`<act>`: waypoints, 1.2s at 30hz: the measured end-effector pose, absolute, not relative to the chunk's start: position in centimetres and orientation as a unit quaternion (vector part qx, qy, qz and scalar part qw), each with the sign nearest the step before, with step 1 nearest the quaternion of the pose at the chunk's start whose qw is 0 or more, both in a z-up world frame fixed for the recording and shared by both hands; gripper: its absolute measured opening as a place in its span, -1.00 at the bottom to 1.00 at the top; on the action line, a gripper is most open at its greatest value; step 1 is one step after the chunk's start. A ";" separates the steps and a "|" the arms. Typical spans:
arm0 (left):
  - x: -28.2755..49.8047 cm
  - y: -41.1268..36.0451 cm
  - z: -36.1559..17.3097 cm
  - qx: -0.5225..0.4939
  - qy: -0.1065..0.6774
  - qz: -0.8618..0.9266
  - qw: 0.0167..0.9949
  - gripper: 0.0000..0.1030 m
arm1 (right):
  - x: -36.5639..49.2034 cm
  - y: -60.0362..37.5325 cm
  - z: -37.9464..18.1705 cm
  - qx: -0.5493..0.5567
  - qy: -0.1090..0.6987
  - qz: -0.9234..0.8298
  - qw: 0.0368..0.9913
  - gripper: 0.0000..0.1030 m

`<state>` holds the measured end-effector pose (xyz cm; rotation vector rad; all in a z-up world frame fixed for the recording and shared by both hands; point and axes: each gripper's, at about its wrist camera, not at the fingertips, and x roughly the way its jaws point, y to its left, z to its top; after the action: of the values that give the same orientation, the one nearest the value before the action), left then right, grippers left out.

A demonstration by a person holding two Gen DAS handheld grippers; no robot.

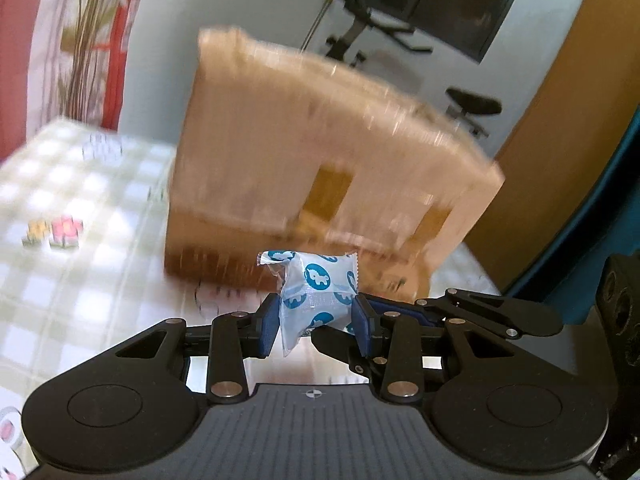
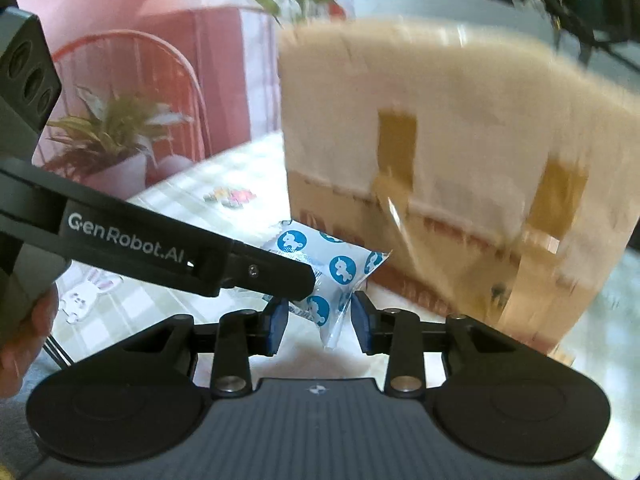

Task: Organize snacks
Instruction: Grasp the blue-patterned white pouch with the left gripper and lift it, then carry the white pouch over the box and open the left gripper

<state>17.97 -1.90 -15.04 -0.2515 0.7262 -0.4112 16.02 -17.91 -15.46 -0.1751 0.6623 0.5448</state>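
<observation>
White rabbit print (image 2: 86, 294) and hand (image 2: 20, 344): right wrist only.

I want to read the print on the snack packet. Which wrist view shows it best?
The left wrist view: the snack packet sits sharp and unobstructed between the left gripper's blue fingers. In the right wrist view the packet is partly covered by the left gripper's black arm crossing in front.
</observation>
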 end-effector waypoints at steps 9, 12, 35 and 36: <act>20.8 -3.2 -6.7 -0.092 0.262 -0.223 0.934 -0.22 | 17.0 -17.7 -7.7 -0.088 0.240 0.263 0.930 -0.28; 23.2 -4.3 -4.9 -0.081 0.246 -0.234 0.937 -0.22 | 18.5 -18.1 -5.1 -0.084 0.219 0.258 0.937 -0.28; 36.8 -7.5 -7.6 -0.081 0.313 -0.199 0.925 0.07 | 34.2 -21.8 -4.5 -0.075 0.306 0.192 0.929 -0.25; 36.7 -7.3 -7.5 -0.077 0.305 -0.198 0.928 0.22 | 34.3 -22.0 -4.6 -0.073 0.308 0.188 0.930 -0.23</act>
<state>36.71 -7.28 -7.46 -0.1576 0.6244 -0.4058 34.27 -22.00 -4.58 -0.1502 0.6310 0.3845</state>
